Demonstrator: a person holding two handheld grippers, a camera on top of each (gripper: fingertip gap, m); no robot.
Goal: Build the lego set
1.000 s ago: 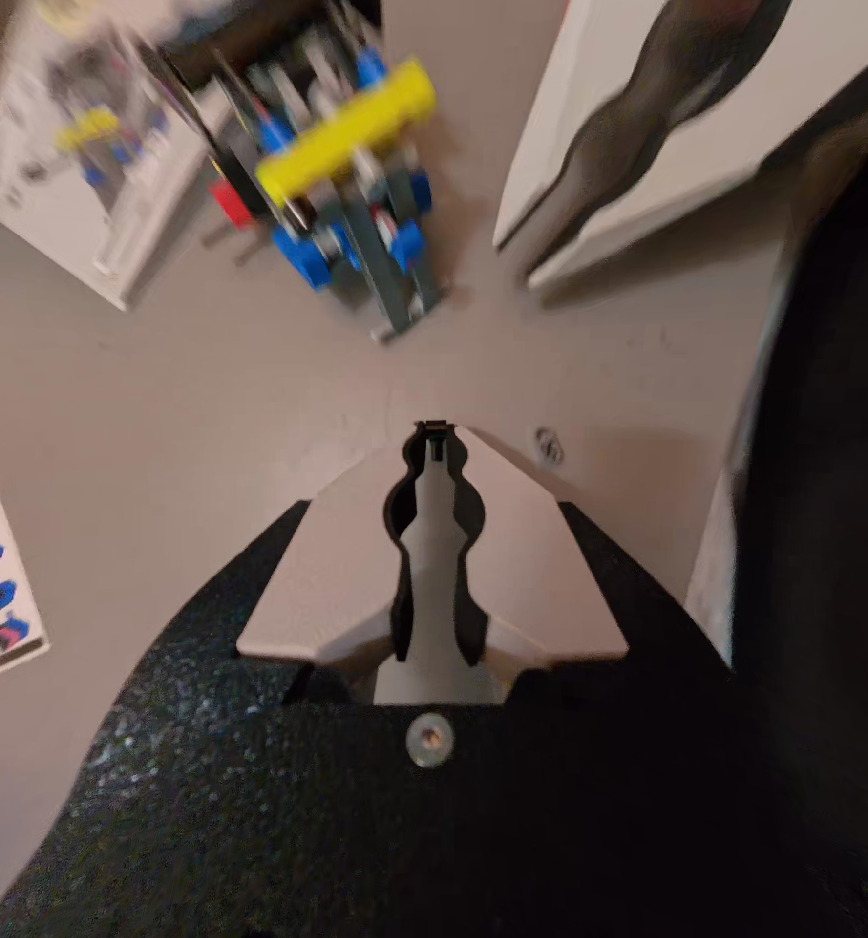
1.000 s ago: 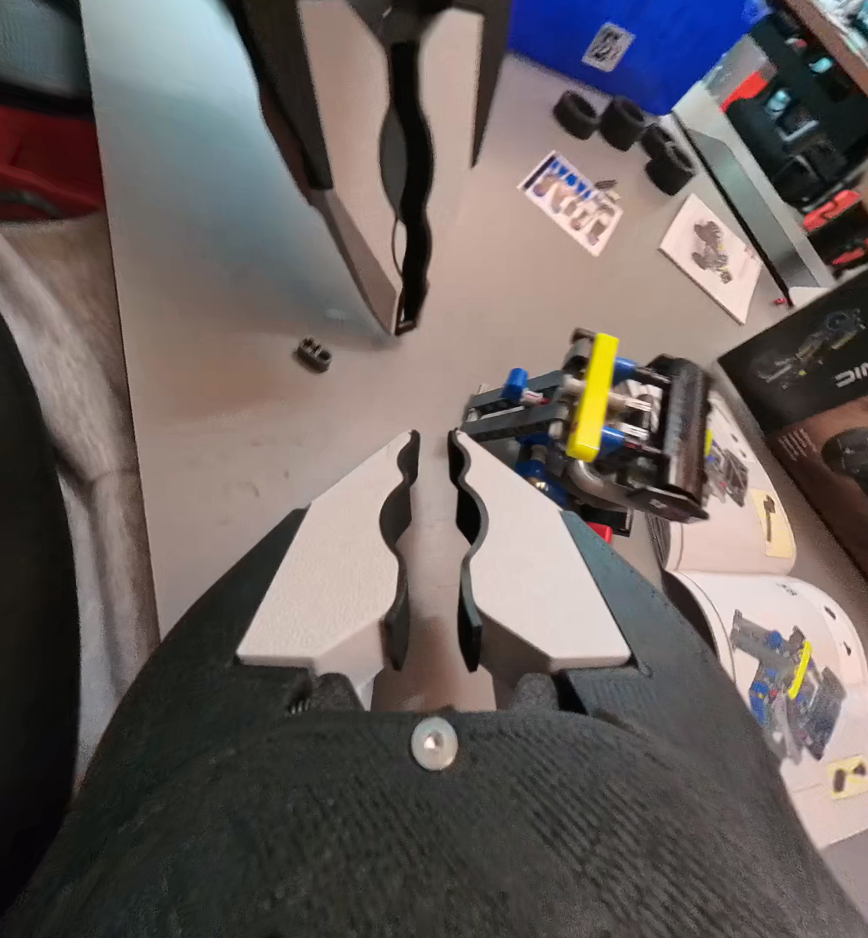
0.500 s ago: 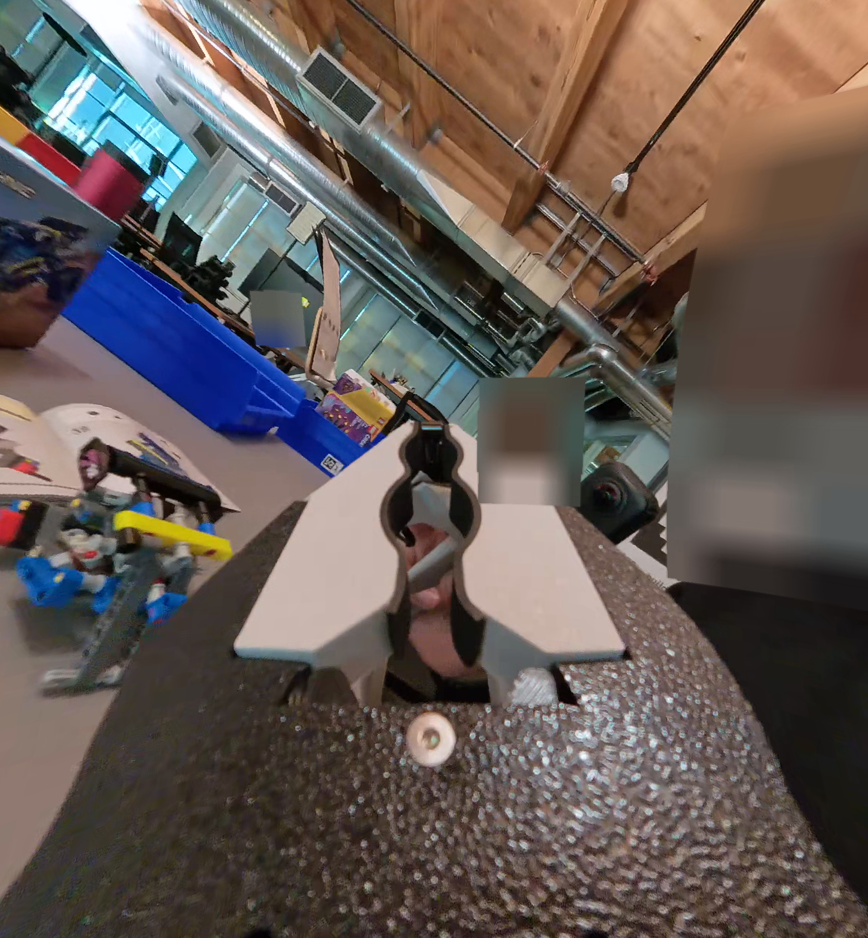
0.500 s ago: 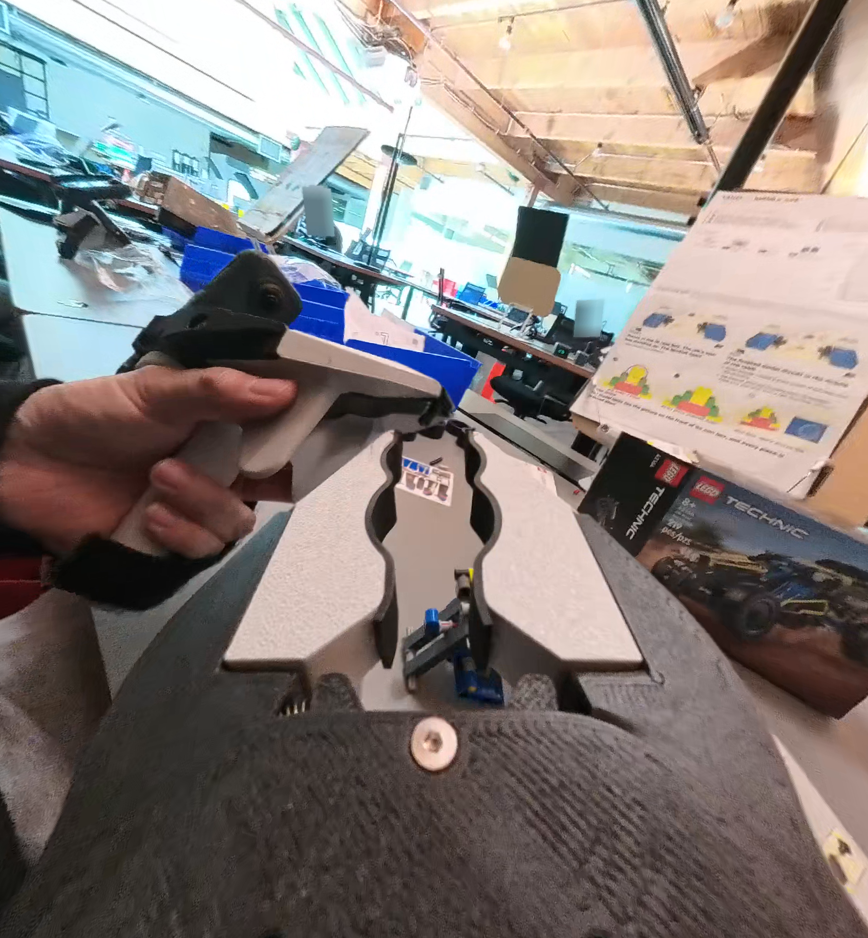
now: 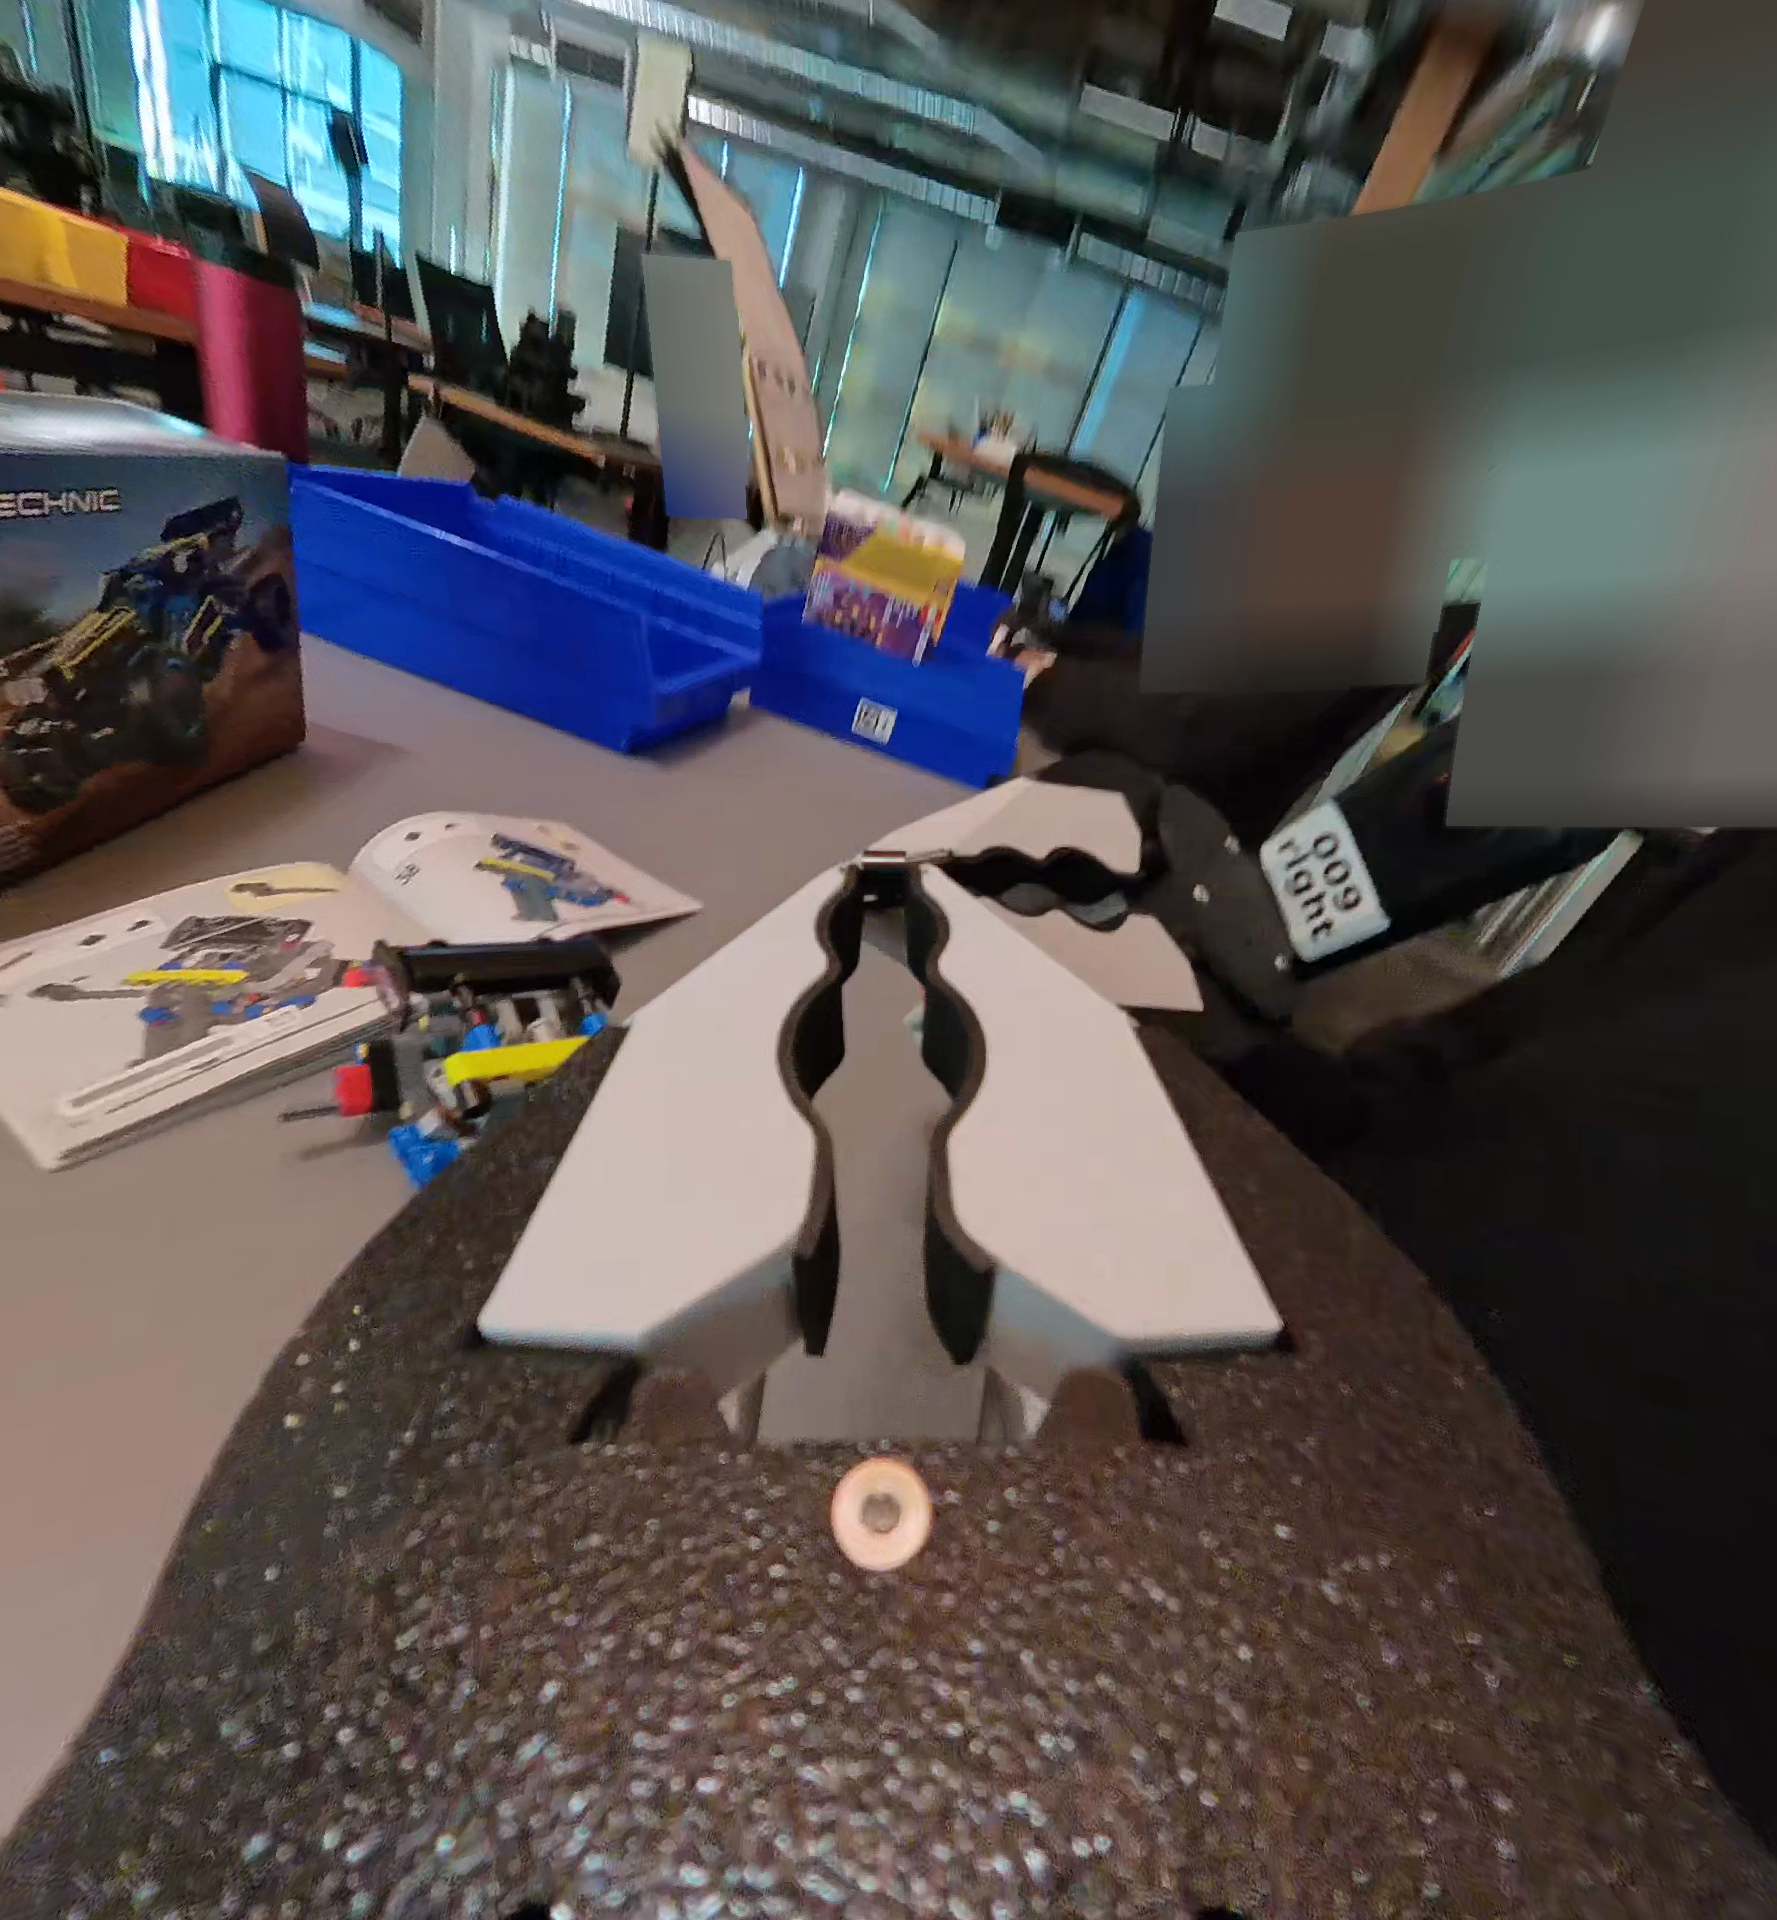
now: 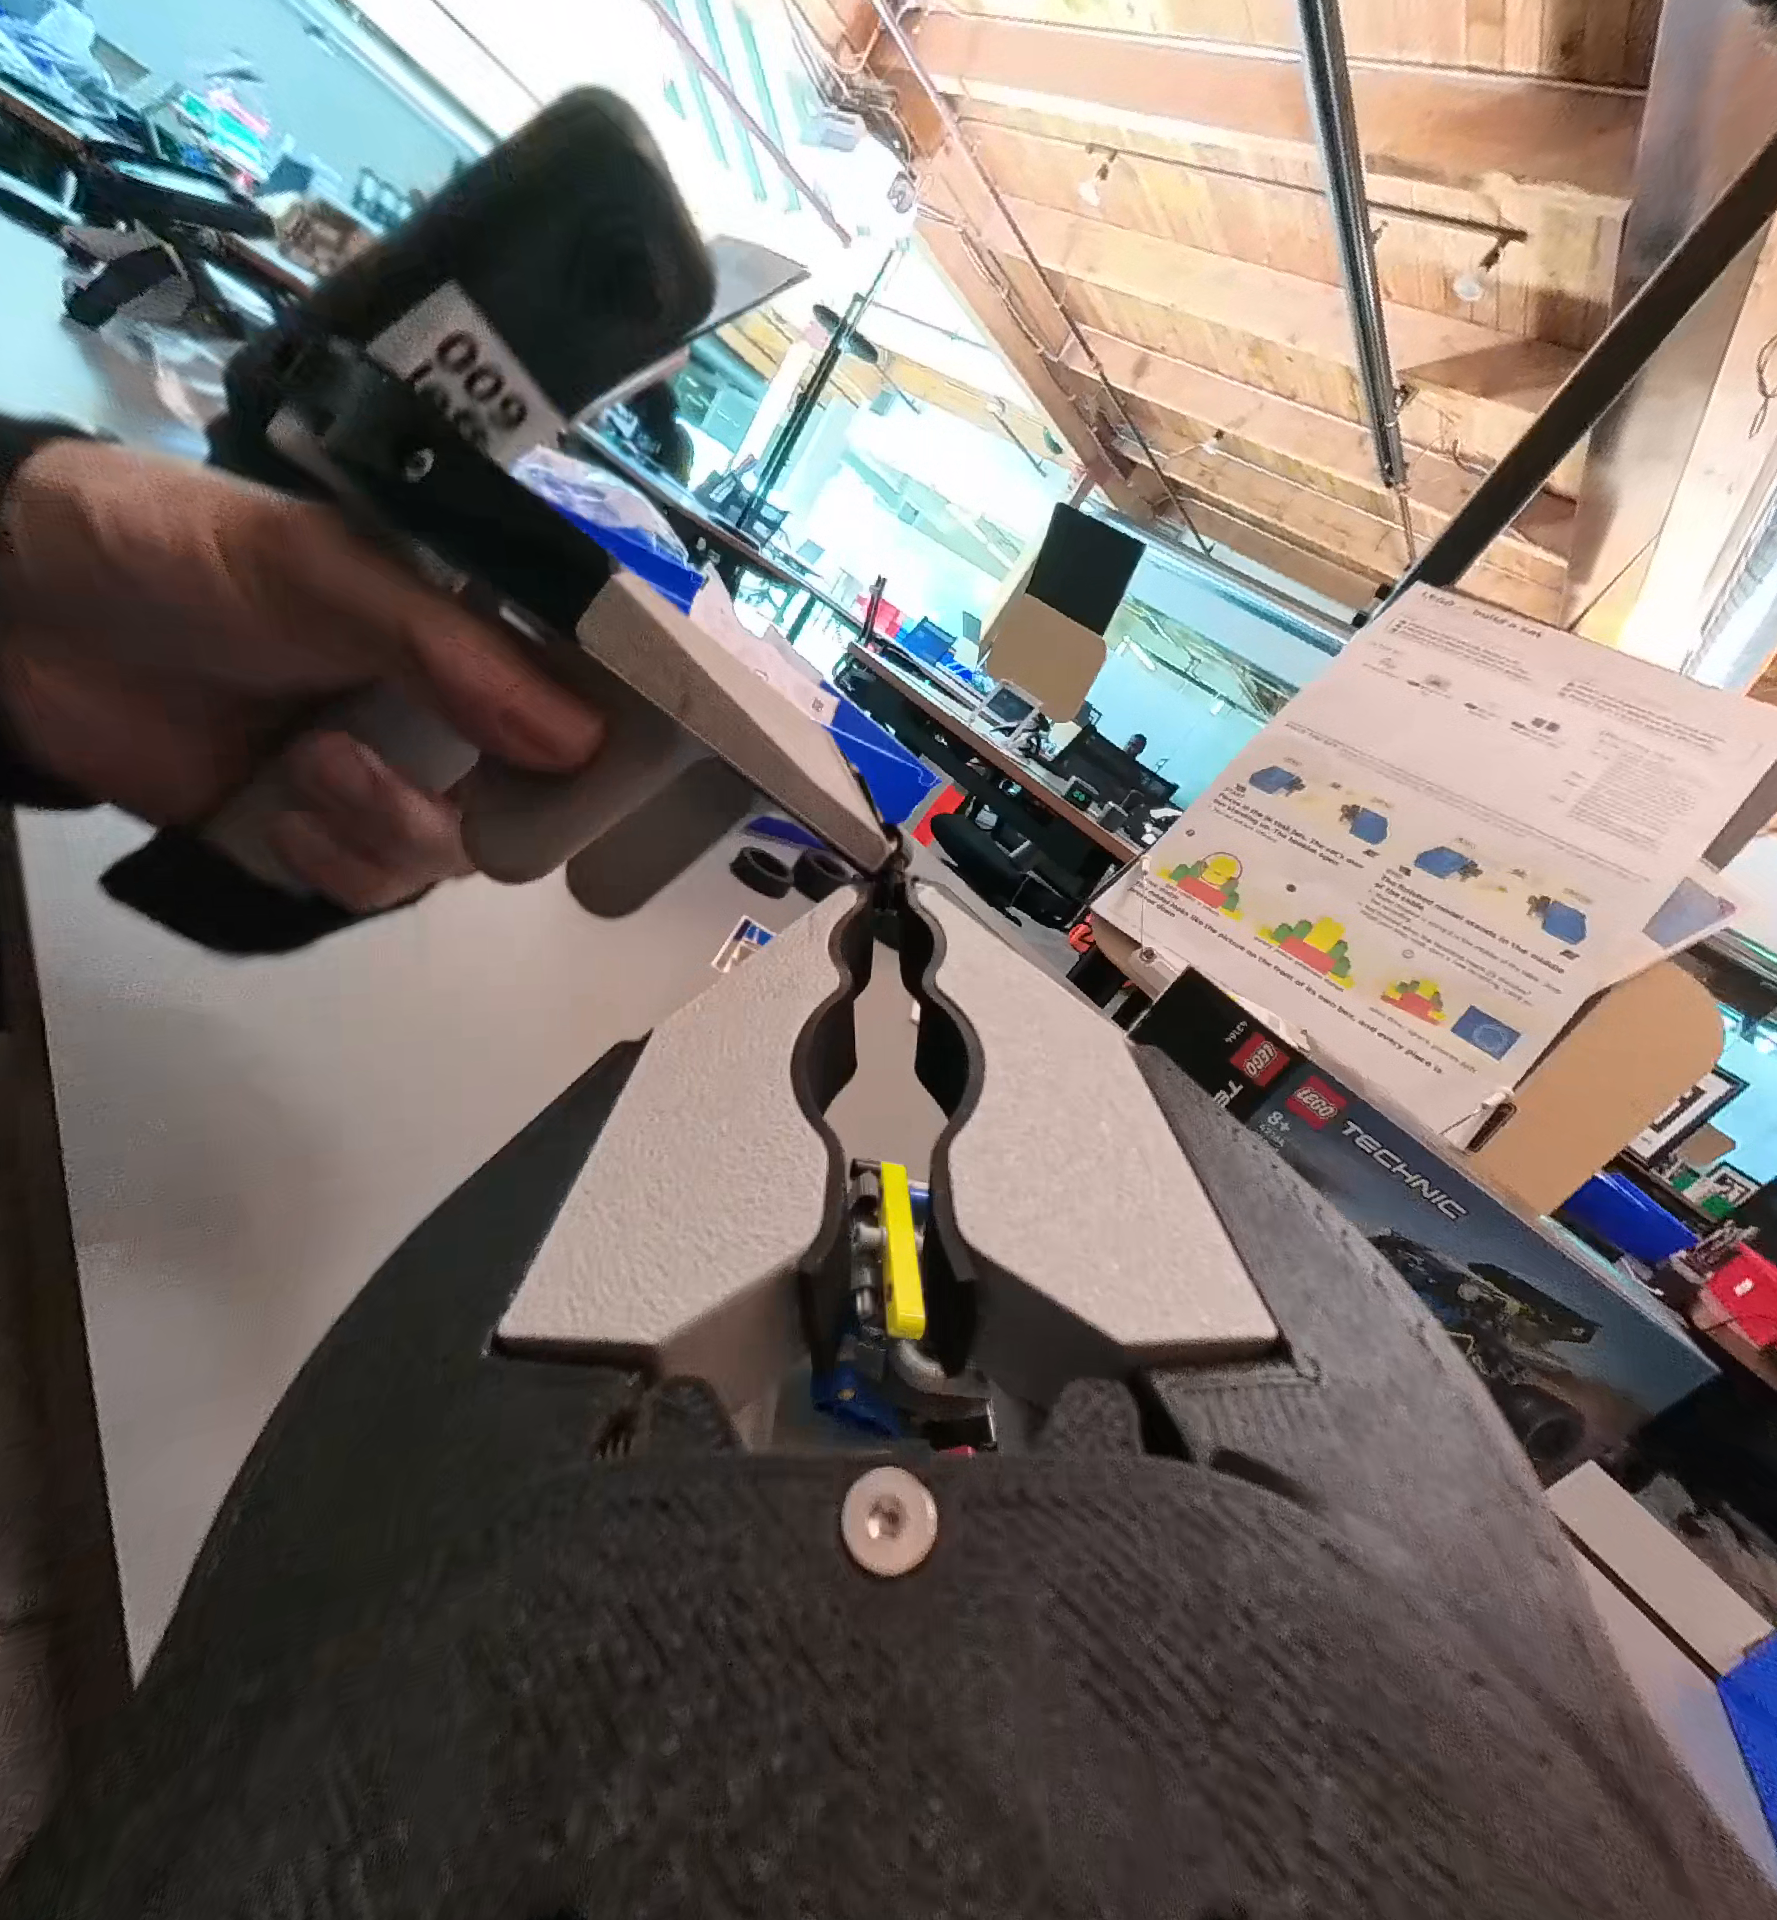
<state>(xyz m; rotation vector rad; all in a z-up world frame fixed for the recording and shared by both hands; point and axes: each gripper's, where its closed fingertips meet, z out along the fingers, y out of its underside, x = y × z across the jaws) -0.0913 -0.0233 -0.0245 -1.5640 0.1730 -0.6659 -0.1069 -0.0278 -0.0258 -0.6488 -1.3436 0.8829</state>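
The left tongs are pinched on a small dark piece, right at their tips. The piece is tiny, hard and blocky, with a shiny top edge. The right tongs are closed tight, and their tips meet the left tips at that same piece. I cannot tell if they pinch anything of their own. A piece this small looks easy to drop, so a firm, steady squeeze suits it.

Left of the left tongs and below them, a half-built brick model lies on the smooth grey worktop. It has black, blue, red and yellow plastic parts. A paper booklet lies open just beyond it, with a cardboard box farther off.
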